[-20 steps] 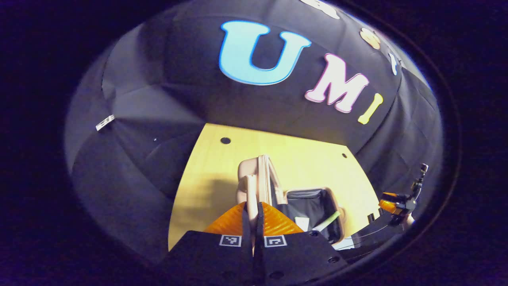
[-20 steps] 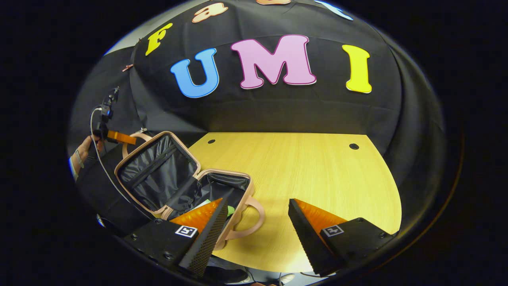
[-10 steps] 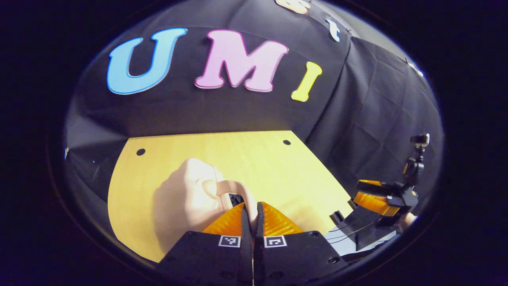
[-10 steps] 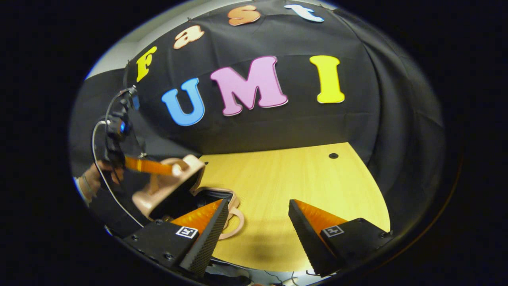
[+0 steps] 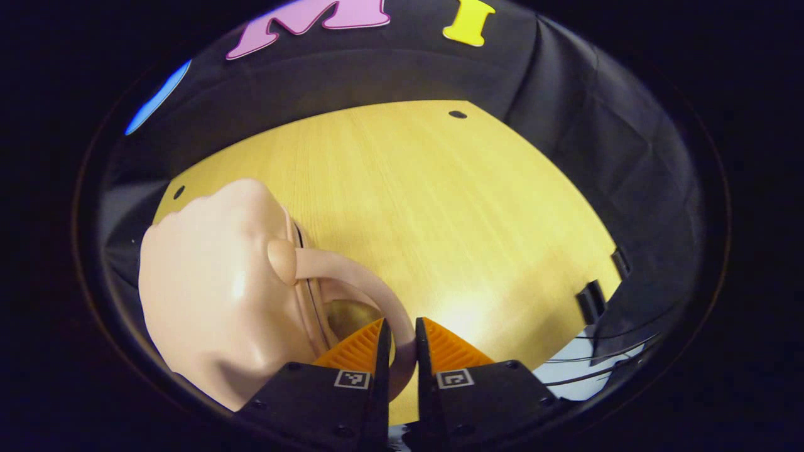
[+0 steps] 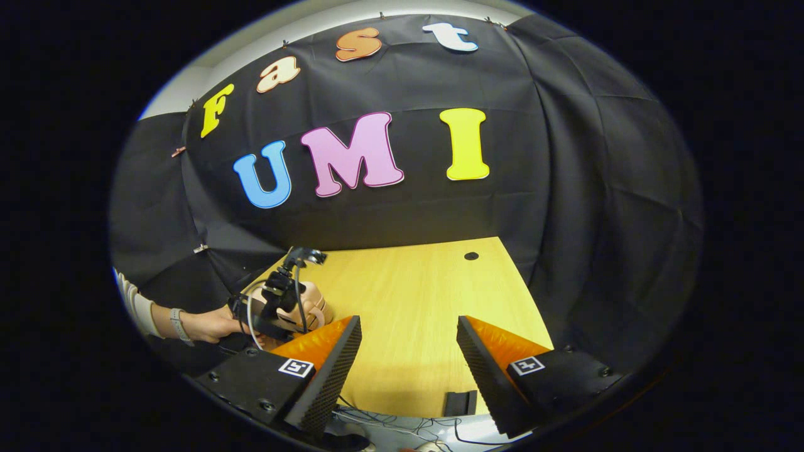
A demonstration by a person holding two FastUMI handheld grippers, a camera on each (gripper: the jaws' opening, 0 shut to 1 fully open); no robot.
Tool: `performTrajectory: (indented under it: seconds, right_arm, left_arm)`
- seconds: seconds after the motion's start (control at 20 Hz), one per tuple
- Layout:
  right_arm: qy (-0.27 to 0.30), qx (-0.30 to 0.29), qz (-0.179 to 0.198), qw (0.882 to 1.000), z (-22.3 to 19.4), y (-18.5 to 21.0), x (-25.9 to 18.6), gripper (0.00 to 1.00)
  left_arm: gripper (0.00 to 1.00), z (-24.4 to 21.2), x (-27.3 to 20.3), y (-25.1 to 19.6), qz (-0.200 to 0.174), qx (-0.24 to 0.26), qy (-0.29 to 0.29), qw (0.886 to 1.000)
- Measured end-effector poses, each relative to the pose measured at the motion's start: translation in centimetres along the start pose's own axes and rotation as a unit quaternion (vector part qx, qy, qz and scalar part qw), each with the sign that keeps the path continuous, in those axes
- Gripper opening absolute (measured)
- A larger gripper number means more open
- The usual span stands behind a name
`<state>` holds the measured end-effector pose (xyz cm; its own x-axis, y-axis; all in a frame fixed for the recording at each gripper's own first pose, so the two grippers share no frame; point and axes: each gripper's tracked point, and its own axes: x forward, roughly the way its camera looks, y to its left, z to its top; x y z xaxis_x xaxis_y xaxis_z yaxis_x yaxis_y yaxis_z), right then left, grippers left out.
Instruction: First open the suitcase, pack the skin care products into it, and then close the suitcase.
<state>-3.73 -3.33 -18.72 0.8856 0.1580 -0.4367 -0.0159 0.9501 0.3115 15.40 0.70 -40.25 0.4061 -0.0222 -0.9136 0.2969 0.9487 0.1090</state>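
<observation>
The pale pink suitcase (image 5: 213,282) lies with its lid down on the wooden table (image 5: 440,207), at the left of the left gripper view. Its curved handle (image 5: 358,276) runs down between the orange fingers of my left gripper (image 5: 401,326), which is shut on it. No skin care products are visible; the inside is hidden. In the right gripper view my right gripper (image 6: 408,326) stands open over the table with nothing between its fingers. Far to its left a hand (image 6: 207,324) holds the left gripper (image 6: 276,301) against the suitcase (image 6: 312,306).
Black clamps (image 5: 590,301) sit on the table's near right edge, and a black clip (image 6: 460,402) with loose cables (image 6: 389,424) lies below the front edge. Small round holes (image 5: 458,114) mark the far side of the tabletop. Black cloth walls surround the table.
The lid swung from upright down onto the base, carried by my left gripper on its handle. The right gripper drew back and turned away from the suitcase, staying open.
</observation>
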Motion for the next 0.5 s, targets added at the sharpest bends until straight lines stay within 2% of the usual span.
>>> performTrajectory:
  seconds: [0.05, 0.15, 0.2, 0.25, 0.3, 0.4, 0.5]
  right_arm:
    - [0.002, -0.001, 0.006, 1.000, -0.2, -0.3, -0.1, 0.96]
    - [0.004, -0.006, 0.027, 1.000, 0.0, -0.4, -0.3, 0.97]
    - [0.000, -0.013, 0.038, 0.999, 0.5, -0.4, -0.3, 0.97]
    - [-0.004, -0.023, 0.051, 0.998, 1.0, -0.4, -0.4, 0.97]
    - [-0.008, -0.034, 0.064, 0.997, 1.5, -0.2, -0.4, 0.97]
    - [-0.019, -0.050, 0.090, 0.994, 2.9, 0.5, -0.5, 0.97]
    - [-0.043, -0.067, 0.108, 0.991, 5.0, 1.7, -0.6, 0.96]
  left_arm:
    - [0.30, -0.6, 0.1, -0.2, 0.012, 0.021, 0.008, 1.000]
    - [0.67, 0.1, -0.6, -0.1, 0.053, 0.054, -0.008, 0.997]
    - [0.85, 1.2, -1.9, -0.1, 0.075, 0.061, -0.036, 0.995]
    - [0.88, 2.4, -3.7, 0.0, 0.092, 0.058, -0.067, 0.992]
    - [0.97, 3.4, -6.2, 0.1, 0.109, 0.048, -0.099, 0.988]
    - [0.98, 5.7, -11.7, -0.4, 0.122, 0.016, -0.170, 0.978]
    - [0.98, 7.7, -18.3, -0.8, 0.141, -0.007, -0.247, 0.959]
